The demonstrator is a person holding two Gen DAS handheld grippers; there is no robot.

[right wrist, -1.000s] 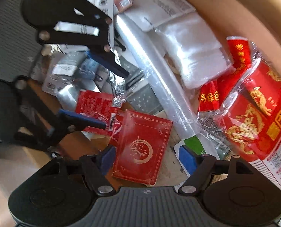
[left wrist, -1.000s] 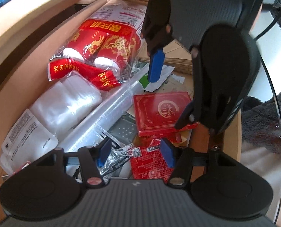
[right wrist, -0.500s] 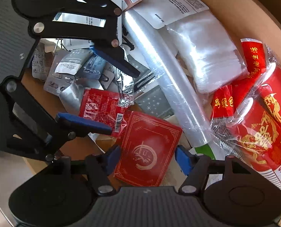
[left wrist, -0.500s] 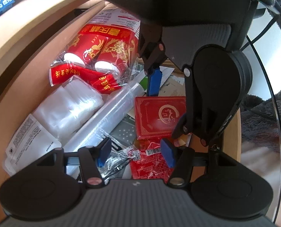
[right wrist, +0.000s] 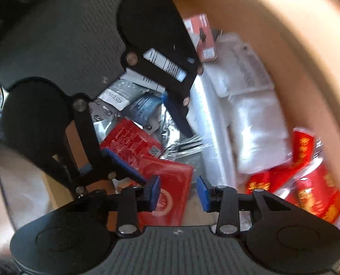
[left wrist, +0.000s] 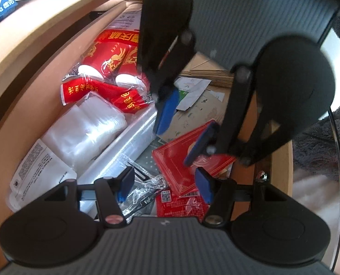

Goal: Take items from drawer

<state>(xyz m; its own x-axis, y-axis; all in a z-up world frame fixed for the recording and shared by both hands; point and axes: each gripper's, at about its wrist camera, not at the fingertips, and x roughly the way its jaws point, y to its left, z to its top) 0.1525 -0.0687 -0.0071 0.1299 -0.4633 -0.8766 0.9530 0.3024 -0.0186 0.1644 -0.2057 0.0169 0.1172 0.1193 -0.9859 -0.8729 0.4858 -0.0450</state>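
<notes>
The open wooden drawer (left wrist: 30, 73) is full of clutter. A flat red card with a gold emblem (left wrist: 176, 162) (right wrist: 174, 190) lies tilted on top of a red packet (left wrist: 181, 204). My right gripper (left wrist: 184, 128) (right wrist: 179, 193) hangs low over the card, open with a narrowed gap. One blue pad rests over the card; the other stands beside its edge. The card is not clamped. My left gripper (left wrist: 164, 186) (right wrist: 165, 158) is open a little way off, above a crinkled clear wrapper (left wrist: 144, 192), and holds nothing.
A sleeve of red paper cups (left wrist: 114, 61), red rolls (left wrist: 96, 91), stacked clear bags (left wrist: 87, 126), a cling film roll (left wrist: 124, 151) and a white pouch (left wrist: 39, 174) fill the left side. Silver sachets (right wrist: 124, 98) lie near the left gripper. Grey fuzzy fabric (left wrist: 319, 146) lies outside the drawer's right wall.
The right gripper has dropped down onto the red card and its jaws have narrowed. The card now sits turned and tilted. The left gripper stays open over the same spot.
</notes>
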